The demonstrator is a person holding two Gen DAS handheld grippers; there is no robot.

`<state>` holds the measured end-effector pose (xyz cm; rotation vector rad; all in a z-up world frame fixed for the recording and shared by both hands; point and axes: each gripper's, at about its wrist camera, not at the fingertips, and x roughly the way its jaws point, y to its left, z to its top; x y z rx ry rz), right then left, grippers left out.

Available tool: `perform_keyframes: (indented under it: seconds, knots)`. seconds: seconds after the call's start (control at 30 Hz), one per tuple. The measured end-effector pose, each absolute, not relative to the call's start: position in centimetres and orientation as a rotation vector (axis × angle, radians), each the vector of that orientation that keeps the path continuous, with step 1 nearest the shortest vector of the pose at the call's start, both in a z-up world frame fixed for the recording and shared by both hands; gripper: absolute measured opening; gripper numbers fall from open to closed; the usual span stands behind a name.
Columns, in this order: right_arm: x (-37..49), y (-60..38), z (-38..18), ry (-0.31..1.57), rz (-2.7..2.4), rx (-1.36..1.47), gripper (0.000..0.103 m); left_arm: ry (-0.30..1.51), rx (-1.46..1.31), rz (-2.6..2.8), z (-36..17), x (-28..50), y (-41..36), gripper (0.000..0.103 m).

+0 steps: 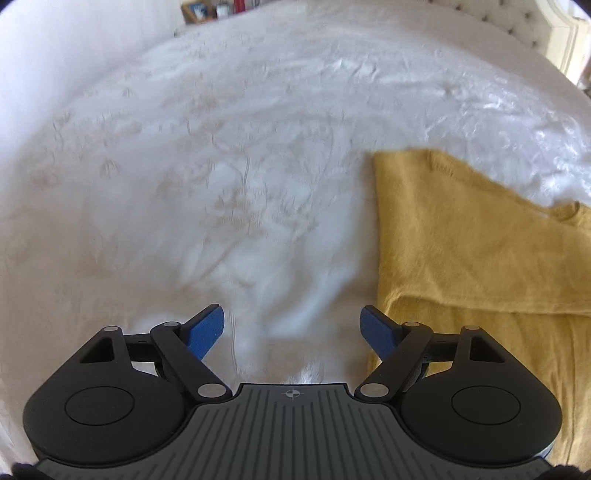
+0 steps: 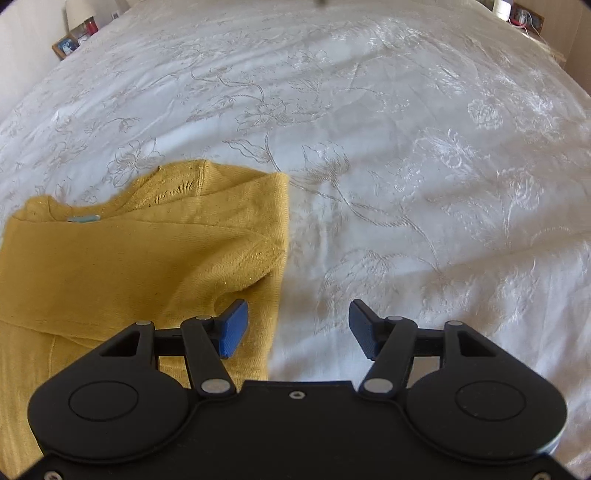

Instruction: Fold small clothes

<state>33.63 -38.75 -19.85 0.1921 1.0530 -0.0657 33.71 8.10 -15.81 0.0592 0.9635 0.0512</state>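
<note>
Lying partly folded at lower left, the mustard-yellow knit top [image 2: 140, 251] awaits another fold. Both the left gripper [image 1: 293, 328] and right gripper [image 2: 298, 328] hover spread and empty, so each likely needs an edge to pinch next.

a bedroom in a home is shown. most of both views is filled by a wide bed covered with a white bedspread [image 2: 369, 155] embroidered with pale floral stems and blossoms. a tufted, buttoned headboard [image 1: 491, 18] in cream is seen at the upper right of the left wrist view. at the far edges, bedside surfaces are made out: a framed photograph [image 2: 66, 47] beside a red candle jar [image 2: 91, 26] and a white lamp base [image 2: 79, 11] on one side, a white jar [image 2: 500, 8] with cables on the other.
</note>
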Motion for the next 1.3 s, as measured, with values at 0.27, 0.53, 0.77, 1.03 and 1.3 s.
perform_keyframes:
  seconds: [0.27,0.53,0.77,1.03,1.3]
  knots:
    - [36.7,-34.2,-18.8,0.988,0.078,0.195,0.065,0.914,-0.003,-0.022,-14.7,36.1,4.7,0.081]
    - [35.8,-34.7,-19.3,1.019,0.092,0.285,0.065,0.954,-0.003,-0.088,-16.1,37.3,2.5,0.081]
    - [35.6,-36.0,-18.4,0.988,0.066,0.446,0.064,1.004,-0.011,-0.080,-17.2,37.6,3.0,0.081]
    - [38.0,-34.4,-18.4,1.003,0.041,0.425,0.050,1.008,-0.009,-0.080,-17.1,37.6,3.3,0.081]
    - [39.3,-31.1,-19.0,1.047,0.040,0.276,0.051,1.008,-0.024,-0.081,-17.1,37.6,3.2,0.081]
